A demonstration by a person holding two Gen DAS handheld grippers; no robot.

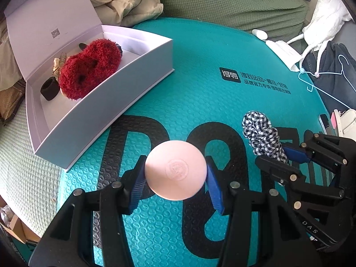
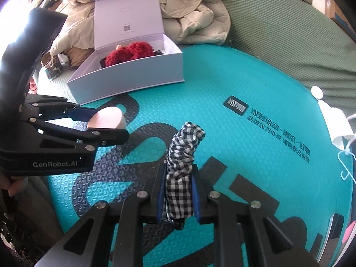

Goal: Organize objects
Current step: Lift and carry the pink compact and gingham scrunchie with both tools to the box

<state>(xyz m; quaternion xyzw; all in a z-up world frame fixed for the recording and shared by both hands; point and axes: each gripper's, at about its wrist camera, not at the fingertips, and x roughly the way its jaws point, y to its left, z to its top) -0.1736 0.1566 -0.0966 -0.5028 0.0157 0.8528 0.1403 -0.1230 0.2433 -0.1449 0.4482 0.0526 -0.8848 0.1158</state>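
Pale pink and smooth, the round compact sits pinched across its width between the blue pads of the left claw, held clear above the teal foam mat; beside it the right claw is pressed tight on a black-and-white gingham scrunchie. Both look bound for the open white box at the mat's far corner, where a red fuzzy scrunchie and a black band already lie, so loose accessories probably collect there.

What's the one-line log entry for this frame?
left gripper: shut on pink puff | right gripper: shut on checked scrunchie | white box: open
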